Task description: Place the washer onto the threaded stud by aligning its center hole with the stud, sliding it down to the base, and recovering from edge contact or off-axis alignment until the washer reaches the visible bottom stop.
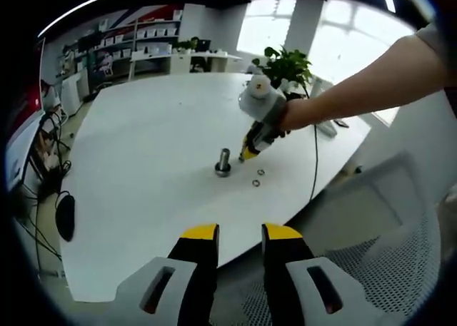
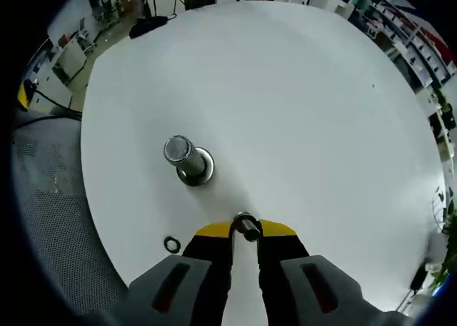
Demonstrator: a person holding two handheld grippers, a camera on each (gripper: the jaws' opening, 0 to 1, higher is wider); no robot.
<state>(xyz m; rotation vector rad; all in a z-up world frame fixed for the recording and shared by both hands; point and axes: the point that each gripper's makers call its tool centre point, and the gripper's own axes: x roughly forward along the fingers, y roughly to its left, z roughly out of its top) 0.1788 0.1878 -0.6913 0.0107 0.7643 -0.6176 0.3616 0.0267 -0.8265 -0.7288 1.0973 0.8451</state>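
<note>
A metal threaded stud (image 1: 223, 162) stands upright on its round base on the white table (image 1: 143, 162). My right gripper (image 1: 246, 153), held by a person's hand, hovers just right of the stud with its tips pointing down. In the right gripper view, my right gripper (image 2: 245, 230) is shut on a small metal washer (image 2: 245, 222), below and right of the stud (image 2: 186, 158). A spare washer (image 2: 171, 244) lies flat on the table. Two loose washers (image 1: 258, 177) lie near the stud. My left gripper (image 1: 240, 233) stands open at the table's near edge, holding nothing.
A mesh chair (image 1: 385, 247) stands at the table's near right side. A potted plant (image 1: 285, 65) and a cable (image 1: 314, 155) sit at the far right edge. A black mouse (image 1: 65, 217) and cables lie left of the table. Shelves line the back wall.
</note>
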